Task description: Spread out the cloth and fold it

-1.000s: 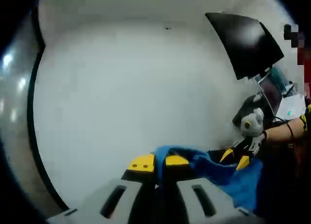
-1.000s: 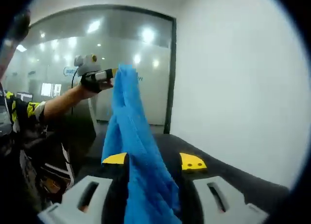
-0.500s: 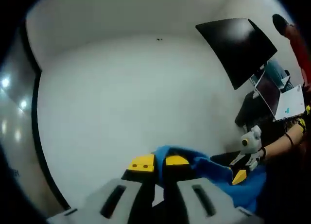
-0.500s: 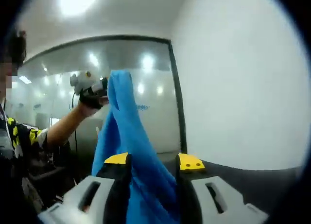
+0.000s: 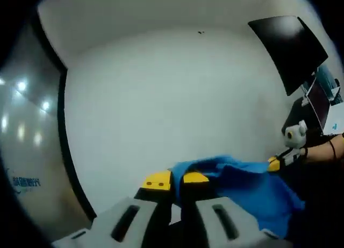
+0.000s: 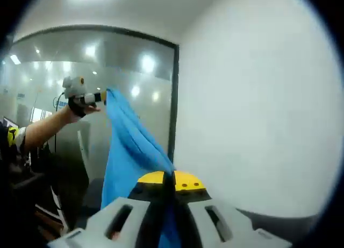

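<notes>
The blue cloth [image 5: 242, 186] hangs in the air, stretched between both grippers. In the left gripper view my left gripper [image 5: 176, 179] is shut on one end of it, yellow tips nearly touching. The cloth runs right to my right gripper [image 5: 274, 163], held by a hand. In the right gripper view my right gripper [image 6: 170, 179] is shut on the cloth [image 6: 126, 151], which rises up and left to the left gripper [image 6: 102, 97], held by a person's hand [image 6: 75, 104].
A white wall [image 5: 172, 97] lies ahead, with a black monitor [image 5: 287, 49] and a laptop [image 5: 322, 105] at the right. A glass partition [image 6: 64, 59] with a dark frame [image 6: 173, 97] stands to the side. A dark table edge [image 6: 279, 221] shows low down.
The right gripper's jaws have closed from wide apart to nearly touching on the cloth. The two grippers have drawn apart, and the cloth has pulled out longer between them.
</notes>
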### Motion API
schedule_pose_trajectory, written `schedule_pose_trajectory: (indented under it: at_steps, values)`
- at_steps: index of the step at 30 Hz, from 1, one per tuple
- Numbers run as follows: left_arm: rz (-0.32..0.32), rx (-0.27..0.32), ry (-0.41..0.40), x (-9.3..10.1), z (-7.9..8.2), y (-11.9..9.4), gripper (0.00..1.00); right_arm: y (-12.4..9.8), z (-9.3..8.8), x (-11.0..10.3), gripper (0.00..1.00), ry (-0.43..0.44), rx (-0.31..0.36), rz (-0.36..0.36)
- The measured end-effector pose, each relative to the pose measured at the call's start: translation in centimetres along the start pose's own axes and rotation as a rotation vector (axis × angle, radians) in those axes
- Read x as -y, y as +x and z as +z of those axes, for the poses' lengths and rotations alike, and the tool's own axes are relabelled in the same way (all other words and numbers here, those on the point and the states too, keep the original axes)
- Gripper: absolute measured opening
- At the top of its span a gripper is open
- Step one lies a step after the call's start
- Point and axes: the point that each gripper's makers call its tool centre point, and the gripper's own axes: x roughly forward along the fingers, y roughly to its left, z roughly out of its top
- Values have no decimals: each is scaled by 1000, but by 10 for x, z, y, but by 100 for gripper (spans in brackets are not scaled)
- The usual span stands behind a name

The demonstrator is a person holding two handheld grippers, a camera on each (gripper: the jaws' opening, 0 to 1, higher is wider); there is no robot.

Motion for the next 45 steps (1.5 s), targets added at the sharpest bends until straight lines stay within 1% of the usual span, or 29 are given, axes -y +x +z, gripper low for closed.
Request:
schedule_pose_trajectory:
  at_steps: [1, 2, 4, 7, 10, 11, 13, 15, 16, 17, 18, 19, 20, 21, 22, 23, 24, 25, 26, 29, 31, 32, 34, 36, 37, 38, 40, 42, 45]
  values:
    - [2, 2, -20, -5, -1, 2, 1, -3, 18, 3, 1, -30, 0, -6]
    - [6, 7, -39, -10, 0, 4, 1, -5, 36, 5, 1, -91, 9, -19]
    - [9, 31, -84, -15, 12, 9, 1, -6, 66, 4, 1, -194, 0, -23]
    - [31, 105, -82, -19, 46, 13, 1, -5, 103, 1, 1, -353, -24, -46]
    - [58, 140, -52, -28, 76, 14, 1, 0, 140, -2, 1, -503, -21, -88]
    - [68, 152, -44, -31, 87, 14, 1, 2, 148, -3, 1, -530, -16, -97]
    - [115, 177, -22, -42, 109, 11, 1, 9, 172, -10, 1, -612, 5, -101]
    - [176, 212, -20, -57, 134, 2, 1, 15, 189, -28, 2, -611, 37, -59]
    - [188, 230, -16, -60, 142, -1, 1, 17, 195, -35, 2, -623, 56, -41]
    - [207, 264, -32, -66, 157, -9, 1, 18, 201, -42, 1, -634, 77, -27]
    - [215, 278, -32, -69, 165, -14, 1, 16, 201, -51, 1, -649, 91, -27]
    - [236, 274, -26, -75, 169, -18, 1, 14, 207, -51, 0, -664, 110, -43]
    - [274, 259, -21, -84, 170, -23, 1, 12, 215, -41, 0, -690, 138, -80]
    - [270, 259, -29, -87, 169, -24, 1, 9, 217, -34, 0, -688, 140, -102]
    - [268, 257, -67, -90, 165, -25, 1, 5, 213, -28, 0, -652, 118, -122]
    - [248, 252, -120, -89, 156, -22, 1, 1, 208, -23, 0, -611, 110, -122]
    - [223, 219, -139, -86, 141, -18, 1, -1, 200, -18, 0, -561, 103, -98]
    - [209, 176, -138, -82, 124, -13, 1, -2, 187, -15, 0, -523, 76, -82]
    - [206, 125, -107, -79, 106, -8, 1, -5, 170, -9, 0, -490, 28, -79]
    - [206, 33, -25, -71, 61, 6, 1, -14, 104, -9, 0, -412, -91, -57]
    - [170, -8, 0, -61, 43, 14, 1, -21, 60, -19, 0, -372, -138, -18]
    - [164, -31, 19, -57, 35, 16, 1, -25, 40, -23, 0, -349, -145, -14]
    - [159, -40, 37, -51, 30, 20, 1, -28, 3, -35, 7, -298, -171, 29]
    - [154, -34, 39, -47, 32, 21, 1, -31, -37, -52, 10, -237, -218, 70]
    - [148, -22, 37, -45, 37, 20, 1, -30, -51, -61, 10, -215, -218, 96]
    - [138, -1, 21, -41, 43, 20, 1, -28, -59, -68, 11, -202, -224, 116]
    - [120, 30, -13, -36, 58, 19, 1, -25, -93, -97, 16, -150, -241, 181]
    - [116, 60, -14, -33, 72, 16, 1, -19, -119, -119, 23, -114, -246, 229]
    - [114, 88, 22, -29, 89, 10, 1, -19, -170, -141, 31, -114, -307, 280]
